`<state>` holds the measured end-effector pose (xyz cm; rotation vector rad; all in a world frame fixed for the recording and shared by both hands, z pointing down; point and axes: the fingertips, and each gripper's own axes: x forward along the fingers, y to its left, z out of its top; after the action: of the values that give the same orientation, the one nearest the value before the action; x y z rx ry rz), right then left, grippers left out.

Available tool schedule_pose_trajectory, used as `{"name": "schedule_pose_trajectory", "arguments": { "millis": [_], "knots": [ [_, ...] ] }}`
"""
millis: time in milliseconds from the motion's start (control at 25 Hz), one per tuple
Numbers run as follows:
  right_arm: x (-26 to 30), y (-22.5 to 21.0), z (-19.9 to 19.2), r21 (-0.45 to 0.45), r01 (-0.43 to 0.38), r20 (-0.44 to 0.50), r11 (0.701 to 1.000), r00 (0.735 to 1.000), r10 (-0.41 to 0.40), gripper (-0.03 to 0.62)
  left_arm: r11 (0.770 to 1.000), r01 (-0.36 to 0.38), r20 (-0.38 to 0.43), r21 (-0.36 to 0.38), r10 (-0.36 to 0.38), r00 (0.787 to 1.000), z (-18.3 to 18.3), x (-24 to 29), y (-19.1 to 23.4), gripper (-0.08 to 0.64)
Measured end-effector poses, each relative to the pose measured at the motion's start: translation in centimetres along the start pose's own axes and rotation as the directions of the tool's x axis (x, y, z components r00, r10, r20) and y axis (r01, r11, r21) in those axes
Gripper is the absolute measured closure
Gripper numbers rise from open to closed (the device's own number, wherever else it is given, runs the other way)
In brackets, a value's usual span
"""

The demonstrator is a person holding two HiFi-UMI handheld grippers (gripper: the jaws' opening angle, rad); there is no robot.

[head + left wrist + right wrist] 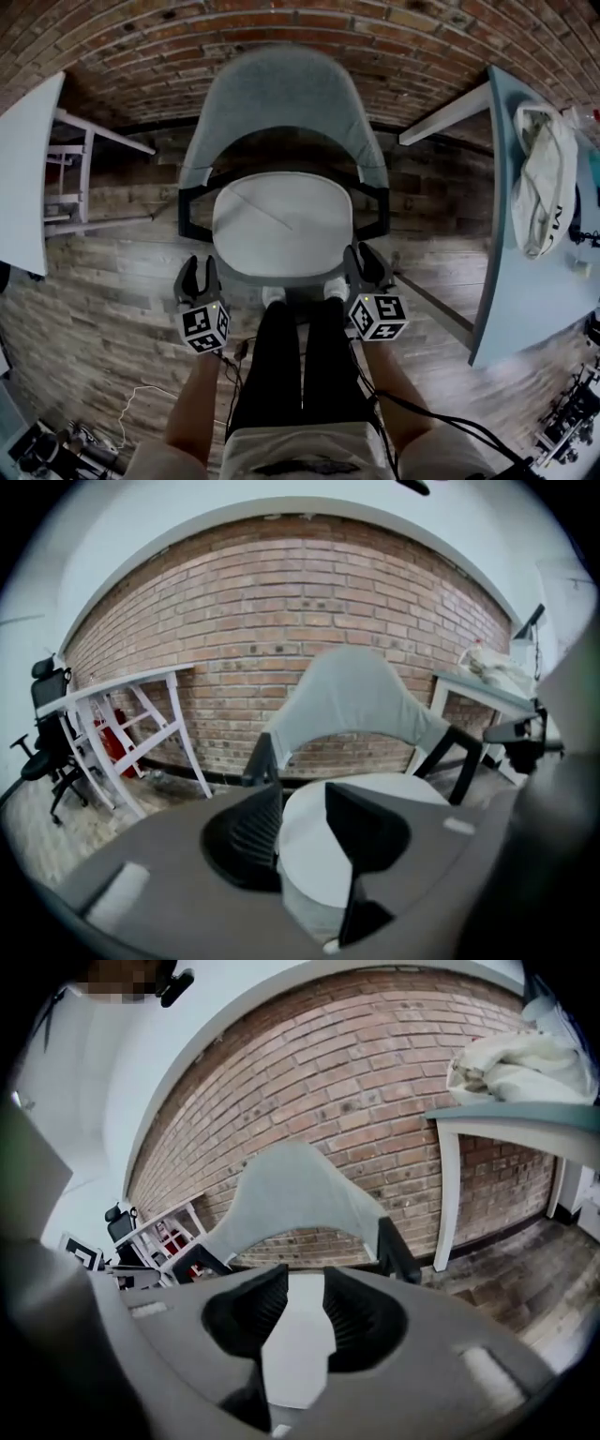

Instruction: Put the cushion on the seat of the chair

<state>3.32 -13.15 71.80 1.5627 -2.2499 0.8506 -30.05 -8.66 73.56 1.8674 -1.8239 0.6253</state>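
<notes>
Left gripper (199, 268) and right gripper (363, 255) hang just in front of the seat, jaws spread wide, nothing in either. The white cushion (281, 225) lies flat on the seat of the grey chair (281, 94) and looks centred to me. I'd back straight off, clear of its front edge, no nudging.

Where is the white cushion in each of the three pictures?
Head view: the cushion is in the middle of the picture.
Left gripper view: the cushion is low in the middle.
Right gripper view: the cushion shows as a white strip, low in the middle.
Shared landmark: the grey backrest curves just above the cushion in every view.
</notes>
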Motion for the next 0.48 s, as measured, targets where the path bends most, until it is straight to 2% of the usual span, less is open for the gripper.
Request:
{"name": "schedule_pose_trajectory", "arguments": {
  "millis": [240, 480],
  "knots": [
    [-5.5, 5.2, 8.9, -0.047, -0.046, 0.060, 0.998, 0.997, 0.049, 0.480, 0.998, 0.045, 0.088, 0.045, -0.048, 0.995, 9.9, -7.0, -1.8, 0.433],
    [-12.0, 10.6, 17.7, -0.085, -0.089, 0.152, 0.992, 0.983, 0.101, 0.482, 0.993, 0.117, 0.203, 0.034, -0.122, 0.972, 19.7, -14.1, -4.0, 0.437]
  ]
}}
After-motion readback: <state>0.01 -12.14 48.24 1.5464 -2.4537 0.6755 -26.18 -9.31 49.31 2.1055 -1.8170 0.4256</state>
